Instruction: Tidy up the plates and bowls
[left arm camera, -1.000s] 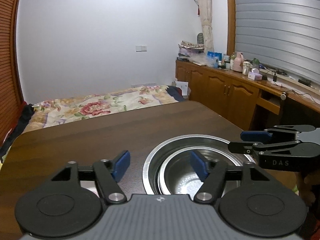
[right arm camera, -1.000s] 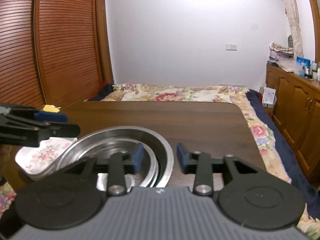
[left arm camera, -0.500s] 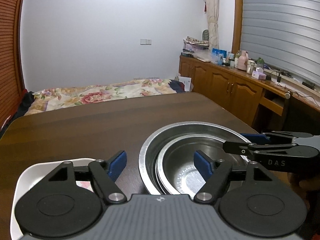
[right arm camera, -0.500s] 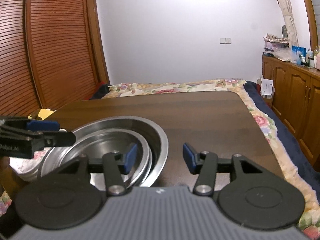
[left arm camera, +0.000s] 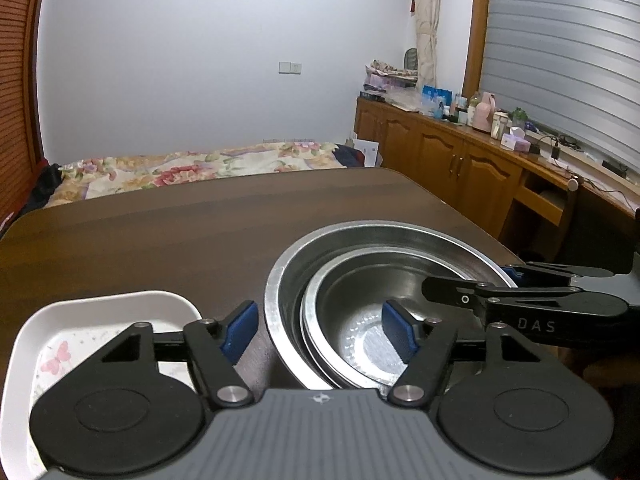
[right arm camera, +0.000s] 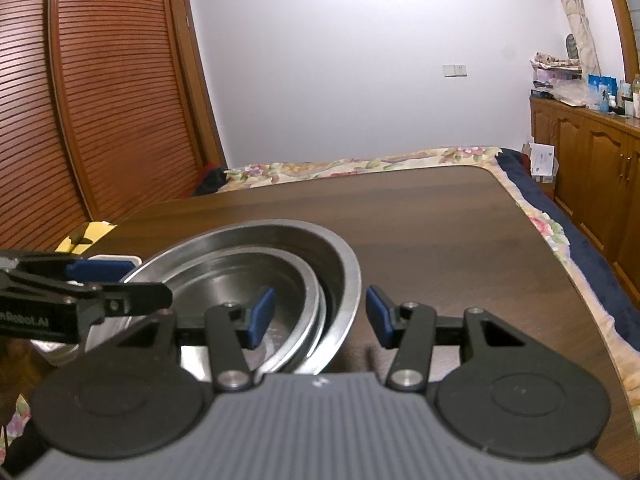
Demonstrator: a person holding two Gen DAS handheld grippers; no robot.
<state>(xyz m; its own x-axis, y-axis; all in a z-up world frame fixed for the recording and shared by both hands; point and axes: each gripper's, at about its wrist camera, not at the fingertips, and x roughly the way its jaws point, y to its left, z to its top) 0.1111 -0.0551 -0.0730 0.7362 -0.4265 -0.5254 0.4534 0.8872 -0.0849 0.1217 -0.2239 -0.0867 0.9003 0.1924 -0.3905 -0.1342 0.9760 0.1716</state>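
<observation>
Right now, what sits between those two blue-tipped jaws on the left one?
In the left wrist view, the near-left rims of the nested steel bowls and bare table; the white plate lies left.

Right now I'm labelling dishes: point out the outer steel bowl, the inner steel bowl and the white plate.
outer steel bowl [left arm camera: 400, 227], left wrist view, far rim.
inner steel bowl [left arm camera: 360, 340], left wrist view, inside bottom.
white plate [left arm camera: 120, 298], left wrist view, far rim.

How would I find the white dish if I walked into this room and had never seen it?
Start at the dark wooden table in front of the flowery bed. On its near side sit nested steel bowls, and the white dish lies just to their left, partly under the left tongs. It alone is white, squarish with rounded corners, and carries a pink floral print.
</observation>
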